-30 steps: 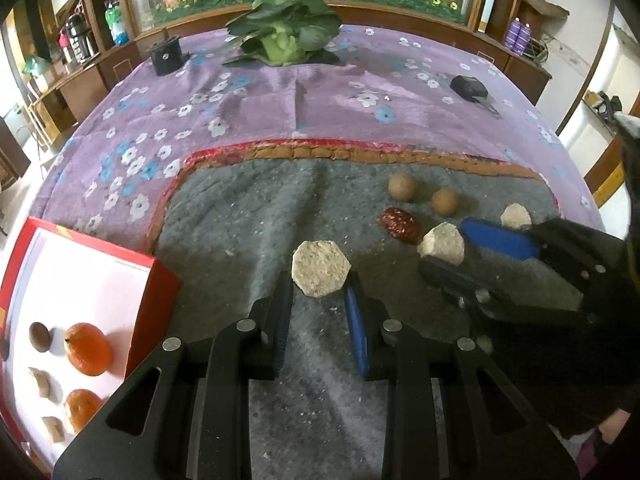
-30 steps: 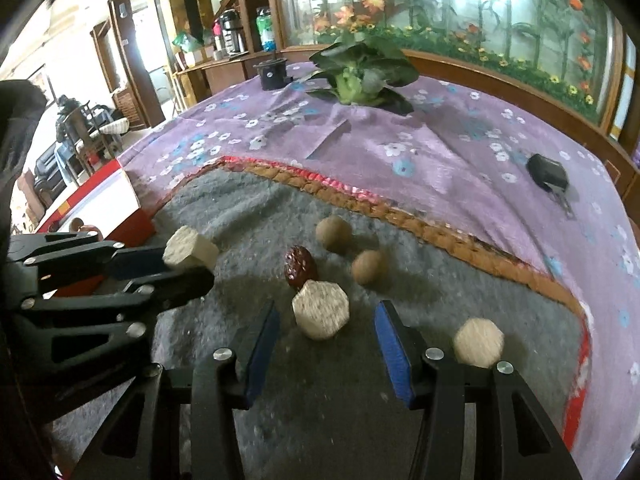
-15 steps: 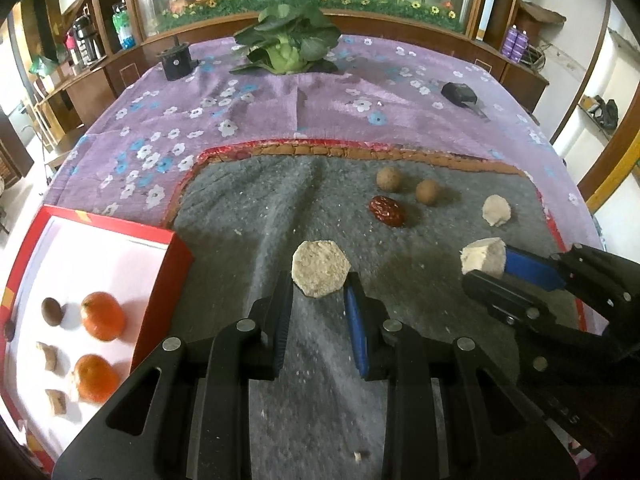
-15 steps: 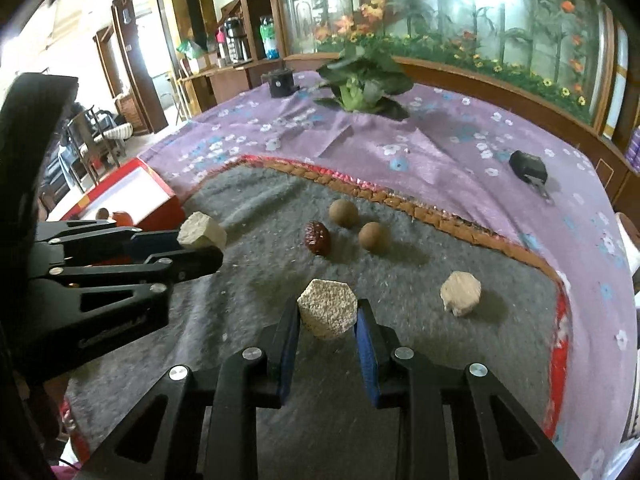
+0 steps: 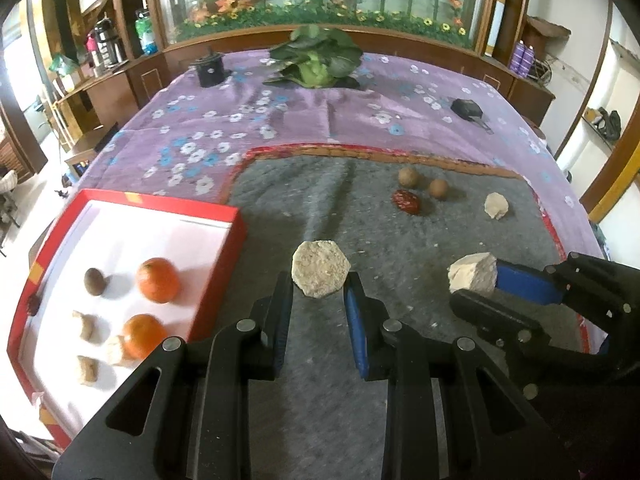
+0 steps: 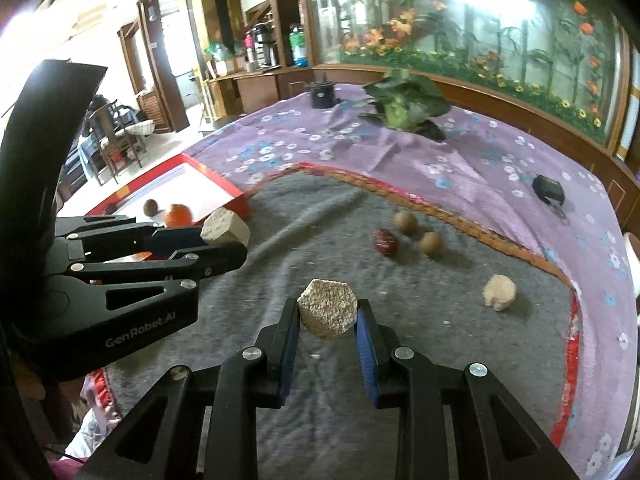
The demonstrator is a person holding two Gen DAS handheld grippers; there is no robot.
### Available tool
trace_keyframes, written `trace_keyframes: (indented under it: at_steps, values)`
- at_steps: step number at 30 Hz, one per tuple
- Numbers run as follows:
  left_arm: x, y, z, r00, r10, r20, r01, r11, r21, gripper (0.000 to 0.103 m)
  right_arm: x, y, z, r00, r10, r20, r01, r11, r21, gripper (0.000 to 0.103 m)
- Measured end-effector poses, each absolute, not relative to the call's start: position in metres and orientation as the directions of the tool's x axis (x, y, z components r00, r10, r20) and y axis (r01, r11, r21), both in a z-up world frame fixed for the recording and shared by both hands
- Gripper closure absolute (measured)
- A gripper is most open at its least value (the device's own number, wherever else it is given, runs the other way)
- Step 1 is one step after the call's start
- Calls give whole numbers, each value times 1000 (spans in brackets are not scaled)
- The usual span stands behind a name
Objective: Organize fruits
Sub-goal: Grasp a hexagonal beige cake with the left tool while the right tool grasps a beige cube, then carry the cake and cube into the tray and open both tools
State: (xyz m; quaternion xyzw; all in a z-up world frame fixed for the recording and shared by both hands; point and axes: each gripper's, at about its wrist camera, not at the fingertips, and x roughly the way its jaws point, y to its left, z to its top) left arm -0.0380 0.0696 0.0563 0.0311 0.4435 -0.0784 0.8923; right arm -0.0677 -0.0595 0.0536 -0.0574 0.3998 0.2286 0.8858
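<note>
My left gripper (image 5: 319,292) is shut on a pale hexagonal cake (image 5: 321,274), held above the grey mat (image 5: 320,200). My right gripper (image 6: 327,316) is shut on a second pale hexagonal cake (image 6: 328,309), also lifted off the mat. Each gripper shows in the other view, the right one (image 5: 472,285) to the right, the left one (image 6: 224,236) to the left. A red date (image 5: 407,201), two brown round fruits (image 5: 409,178) (image 5: 438,189) and a third pale cake (image 5: 496,206) lie on the mat. The red tray (image 5: 236,232) sits at left.
The tray holds two oranges (image 5: 157,280), a dark nut (image 5: 95,281) and several pale pieces (image 5: 86,368). On the purple flowered cloth (image 5: 280,120) farther back lie a leafy cabbage (image 5: 316,60), a black pot (image 5: 211,70) and a black key fob (image 5: 468,108).
My right gripper closed on the second cake and lifted it. Both grippers rose and drew back from the mat, each carrying its cake; the tray comes more into view.
</note>
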Motion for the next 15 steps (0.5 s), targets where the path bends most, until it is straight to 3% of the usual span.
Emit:
trace_keyframes:
  at_steps: [15]
  values:
    - [-51, 133, 64, 624, -43, -781, 47, 999, -18, 78, -71, 7, 65, 543, 427, -723, -556, 828, 72, 76]
